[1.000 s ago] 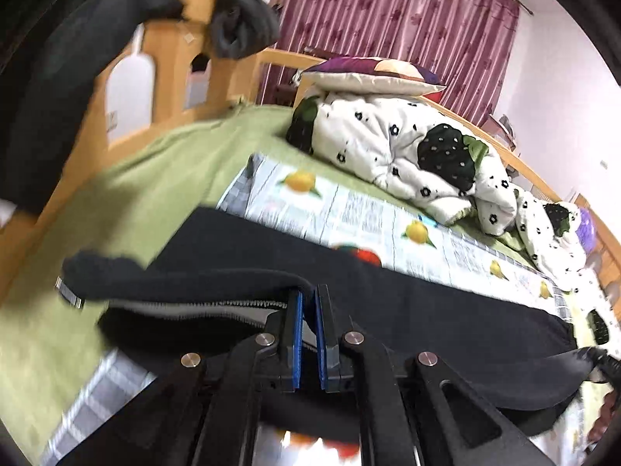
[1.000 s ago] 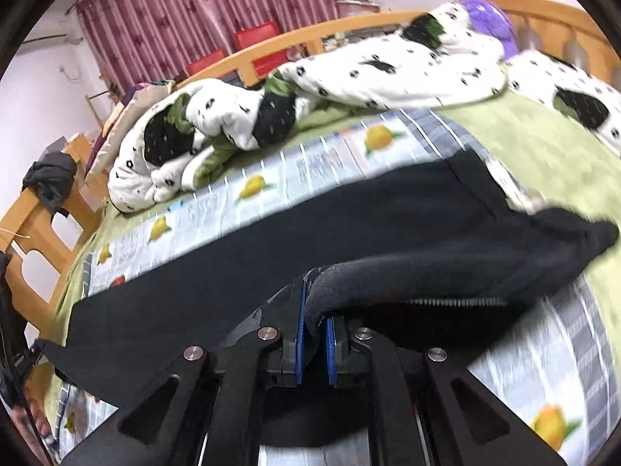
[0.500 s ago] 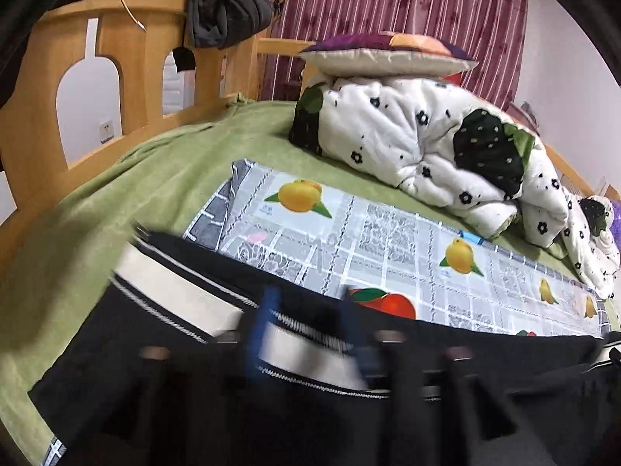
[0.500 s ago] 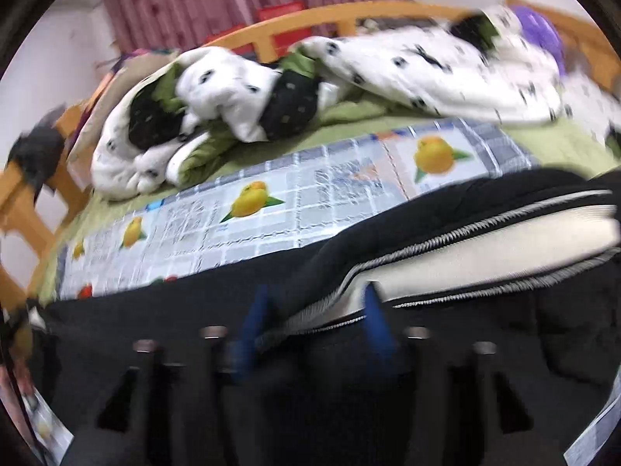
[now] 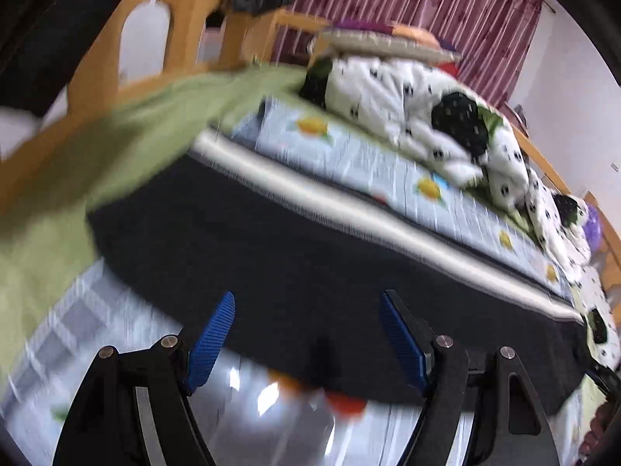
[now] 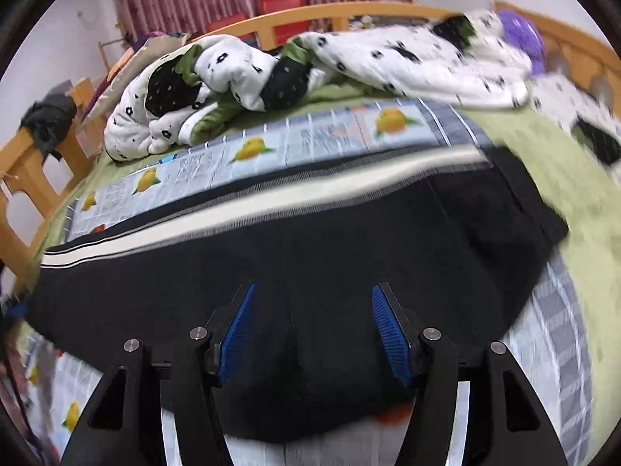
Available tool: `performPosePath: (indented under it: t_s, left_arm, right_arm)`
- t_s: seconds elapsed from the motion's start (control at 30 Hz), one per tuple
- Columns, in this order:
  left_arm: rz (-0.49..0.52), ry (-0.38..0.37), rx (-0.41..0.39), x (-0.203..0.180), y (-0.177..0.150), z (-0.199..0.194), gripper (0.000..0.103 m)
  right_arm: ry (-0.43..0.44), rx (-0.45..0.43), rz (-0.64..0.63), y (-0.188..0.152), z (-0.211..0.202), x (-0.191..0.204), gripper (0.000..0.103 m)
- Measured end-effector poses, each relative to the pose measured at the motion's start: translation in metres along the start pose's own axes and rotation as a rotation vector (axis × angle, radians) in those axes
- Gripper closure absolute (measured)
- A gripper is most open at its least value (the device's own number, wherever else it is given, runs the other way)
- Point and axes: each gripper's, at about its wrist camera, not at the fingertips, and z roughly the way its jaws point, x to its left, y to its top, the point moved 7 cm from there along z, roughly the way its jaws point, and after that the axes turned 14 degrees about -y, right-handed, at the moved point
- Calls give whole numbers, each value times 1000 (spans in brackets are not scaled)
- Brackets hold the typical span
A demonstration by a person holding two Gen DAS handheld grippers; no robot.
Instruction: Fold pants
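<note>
Both left gripper (image 5: 306, 334) and right gripper (image 6: 312, 330) jaws apart over soft, limp black white-striped fabric pants (image 6: 310, 240) at frame centre; likely light, pinch doubled edges.

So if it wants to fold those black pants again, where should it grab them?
Probably at the short ends. The pants lie flat in a long strip, so the right gripper could pinch the cloth edge at its end, coming in low from the near side, and the left gripper likewise.

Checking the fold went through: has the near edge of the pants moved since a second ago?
Yes. The pants edge that was pinched in both jaws now lies folded over toward the quilt, white stripe at the far side on the fruit-print mat.
</note>
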Motion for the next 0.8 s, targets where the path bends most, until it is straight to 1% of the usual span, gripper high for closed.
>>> performPosePath:
  t_s: [0.07,0.1,0.13,0.17,0.2,0.23,0.3,0.43,0.57,0.67,0.7,0.73,0.77,0.8]
  left_arm:
    - [-39,-20,44,11,-28,-4,28]
    - [-61,-27,54,16,-37,-4,28]
    - [-98,-35,61,22,-45,-5,28]
    - [-161,-50,69,31,-52,-3,30]
    - [-206,-74,54,37,-53,-3,30]
    - [-228,-93,37,39,-51,-3,30]
    - [-259,-118,30,42,-45,4,30]
    - [-292,-152,-12,46,-27,23,30]
    - [-354,-165,-49,54,-9,39,32]
    - [-392,-171,-63,61,1,46,42]
    - [-399,-164,-60,64,5,50,50]
    - [-402,-152,-52,66,7,52,63]
    - [-407,-129,-40,70,7,53,70]
    - [-406,-111,-27,73,7,54,85]
  right_arm:
    - [8,25,30,-19,-4,-15,43]
    - [5,38,41,-28,-4,-21,43]
    - [0,53,47,-39,-4,-28,43]
    - [-2,66,57,-49,-3,-36,43]
    - [-2,71,72,-58,-1,-43,43]
    - [-3,87,87,-67,2,-50,43]
    - [-7,142,125,-78,10,-62,43]
    - [38,177,193,-77,28,-69,43]
    - [35,135,182,-58,48,-62,43]
    - [70,133,228,-38,65,-62,43]
    - [84,135,253,-30,72,-63,43]
    - [107,138,278,-24,79,-63,49]
    - [119,142,298,-18,85,-64,54]
    - [124,142,323,-15,89,-65,60]
